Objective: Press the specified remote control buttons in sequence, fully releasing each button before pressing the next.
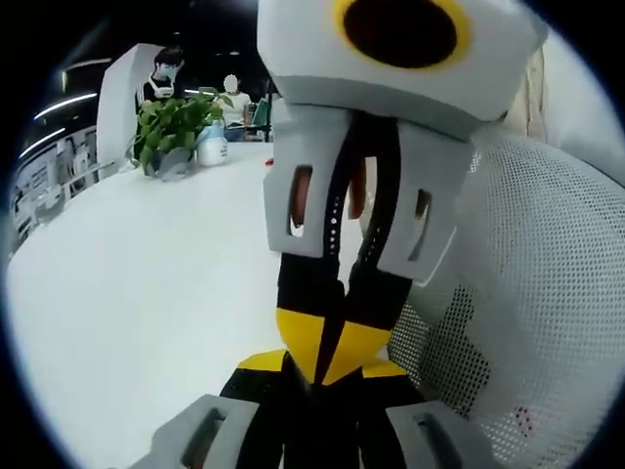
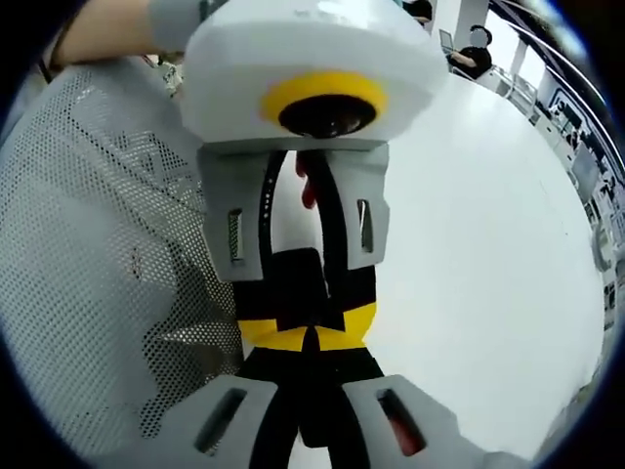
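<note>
L gripper point(image 1: 314, 383) and R gripper point(image 1: 327, 360) point nose to nose over the white table point(image 1: 146, 293), yellow tips touching. Each gripper's jaws look drawn together, nothing betw. them. In right gripper view the R gripper point(image 2: 308, 354) meets the L gripper point(image 2: 308, 320) the same way, w/ a bare forearm point(image 2: 107, 29) behind it.

Left gripper view: potted green plant point(image 1: 176, 122) at the table's far edge, white jug point(image 1: 212, 149) just beside it.

White mesh panel point(image 1: 547, 293) close behind the grippers. Remote control: can't tell where it lies.
</note>
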